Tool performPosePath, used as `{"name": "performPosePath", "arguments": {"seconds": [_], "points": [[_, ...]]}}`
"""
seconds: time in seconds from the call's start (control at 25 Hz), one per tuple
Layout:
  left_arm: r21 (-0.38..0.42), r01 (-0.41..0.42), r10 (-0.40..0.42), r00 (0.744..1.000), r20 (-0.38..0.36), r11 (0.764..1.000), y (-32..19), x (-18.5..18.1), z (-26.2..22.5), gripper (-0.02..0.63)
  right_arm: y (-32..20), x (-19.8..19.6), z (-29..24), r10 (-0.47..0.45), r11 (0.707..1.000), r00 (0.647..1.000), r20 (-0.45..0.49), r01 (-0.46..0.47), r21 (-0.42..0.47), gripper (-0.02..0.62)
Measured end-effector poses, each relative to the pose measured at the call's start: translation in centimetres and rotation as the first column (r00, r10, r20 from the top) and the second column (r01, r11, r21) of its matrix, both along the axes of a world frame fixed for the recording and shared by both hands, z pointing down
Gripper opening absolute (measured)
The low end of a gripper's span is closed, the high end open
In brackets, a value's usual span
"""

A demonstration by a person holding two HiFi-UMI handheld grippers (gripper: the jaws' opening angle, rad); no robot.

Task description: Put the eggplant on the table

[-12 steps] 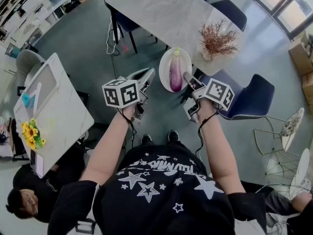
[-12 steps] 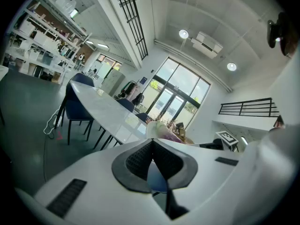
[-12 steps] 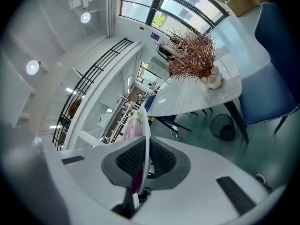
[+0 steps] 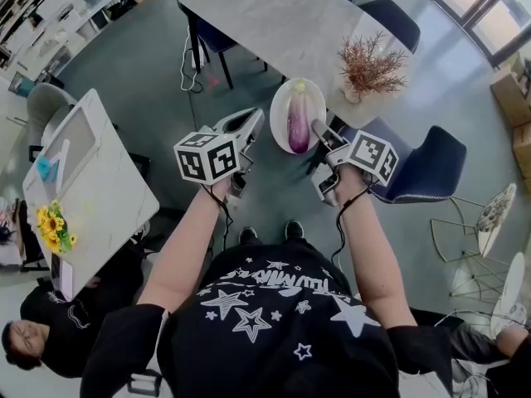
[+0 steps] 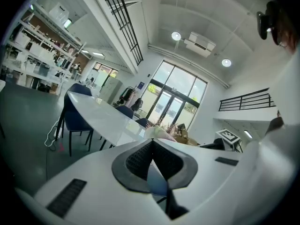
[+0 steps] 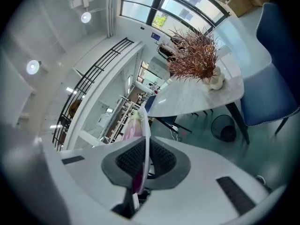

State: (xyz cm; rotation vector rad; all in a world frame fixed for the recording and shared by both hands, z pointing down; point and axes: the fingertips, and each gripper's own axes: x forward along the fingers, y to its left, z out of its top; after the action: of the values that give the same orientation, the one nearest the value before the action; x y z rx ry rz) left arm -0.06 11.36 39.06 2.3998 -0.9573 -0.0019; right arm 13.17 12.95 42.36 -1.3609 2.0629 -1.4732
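A purple eggplant (image 4: 298,116) lies on a white plate (image 4: 280,110) held in the air over the floor, just short of the grey table (image 4: 274,15). My right gripper (image 4: 317,128) is shut on the plate's right rim. In the right gripper view the plate (image 6: 147,130) stands edge-on between the pads, with the eggplant (image 6: 131,128) on its left face. My left gripper (image 4: 255,121) hovers just left of the plate, shut and holding nothing; its pads meet in the left gripper view (image 5: 151,142).
A vase of dried red twigs (image 4: 367,69) stands on the table's near end. Blue chairs (image 4: 423,160) flank the table. A white side table (image 4: 91,189) with sunflowers (image 4: 51,222) is at the left. A person (image 4: 41,338) sits low at bottom left.
Both grippers and the plate stay almost where they were. The person at the bottom left has shifted further left.
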Motion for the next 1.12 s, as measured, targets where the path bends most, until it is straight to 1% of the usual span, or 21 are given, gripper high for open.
{"name": "performPosePath", "arguments": {"seconds": [0.28, 0.52, 0.68, 0.88, 1.12], "points": [[0.089, 0.015, -0.021, 0.998, 0.067, 0.996, 0.1, 0.1, -0.8, 0.008, 0.1, -0.5, -0.4, -0.015, 1.0, 1.0, -0.013, 0.015, 0.007, 0.025], [0.104, 0.011, -0.019, 0.997, 0.074, 0.994, 0.2, -0.1, -0.9, 0.008, 0.1, -1.1, -0.4, -0.019, 1.0, 1.0, -0.02, 0.019, 0.009, 0.025], [0.126, 0.018, -0.03, 0.995, 0.096, 0.992, 0.3, -1.0, -0.9, 0.008, 0.2, -2.2, -0.2, -0.029, 1.0, 0.999, -0.03, 0.029, 0.004, 0.025], [0.14, 0.031, -0.044, 0.995, 0.093, 0.99, 1.0, -2.1, -1.2, 0.008, 0.6, -3.7, -0.3, -0.059, 0.998, 0.996, -0.063, 0.06, 0.015, 0.025], [0.173, 0.03, -0.051, 0.992, 0.119, 0.984, 1.9, -4.0, -1.4, 0.008, 1.1, -5.8, -0.3, -0.063, 0.998, 0.997, -0.055, 0.064, 0.024, 0.025]]}}
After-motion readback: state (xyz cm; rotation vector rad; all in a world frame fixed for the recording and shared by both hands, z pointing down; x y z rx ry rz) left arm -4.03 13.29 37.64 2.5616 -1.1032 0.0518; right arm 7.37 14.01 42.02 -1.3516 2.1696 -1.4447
